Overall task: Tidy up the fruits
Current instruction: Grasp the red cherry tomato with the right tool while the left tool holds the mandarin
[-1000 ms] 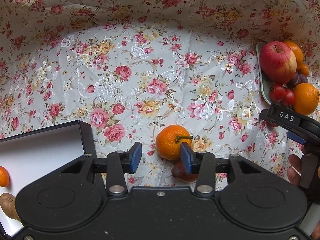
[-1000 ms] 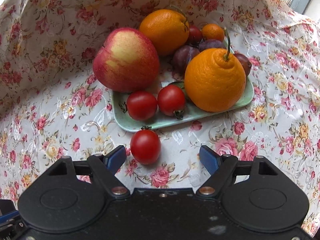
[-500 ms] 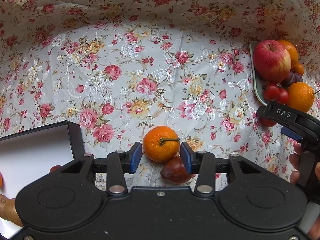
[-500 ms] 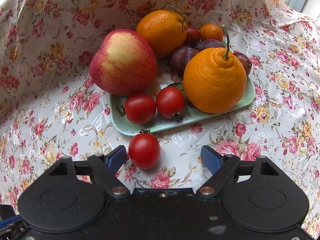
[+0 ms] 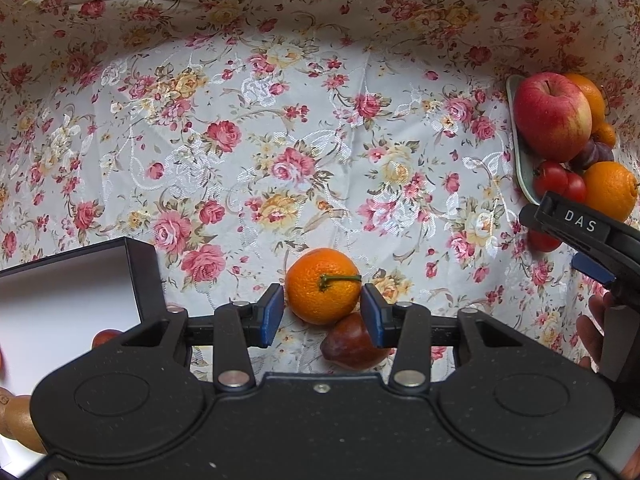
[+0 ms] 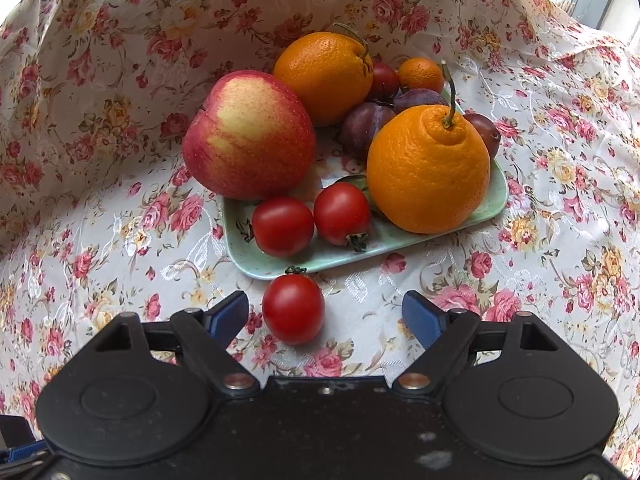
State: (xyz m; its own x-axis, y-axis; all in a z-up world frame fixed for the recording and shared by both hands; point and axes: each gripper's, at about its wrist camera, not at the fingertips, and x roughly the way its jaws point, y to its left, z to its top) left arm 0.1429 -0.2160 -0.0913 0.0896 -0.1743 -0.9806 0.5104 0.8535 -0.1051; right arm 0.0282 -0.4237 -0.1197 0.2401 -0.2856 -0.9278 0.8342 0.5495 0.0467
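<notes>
A stemmed mandarin lies on the floral cloth between the blue pads of my left gripper, which points down at it. The jaws stand open, each pad a sliver clear of the peel. A dark red plum rests against the mandarin's near side, partly under the right finger. My right gripper is wide open around a loose cherry tomato, which sits nearer the left finger, just in front of the green plate. The plate holds an apple, oranges, plums and two tomatoes.
A black box with a white inside stands at the left of the left wrist view, with a brown fruit and a red one in it. The cloth rises in folds behind the plate. A hand holds the right gripper.
The left gripper has shifted so the mandarin, earlier against its right pad, now sits centred between both pads. The plum has come into view. The right gripper has edged slightly closer to the tomato.
</notes>
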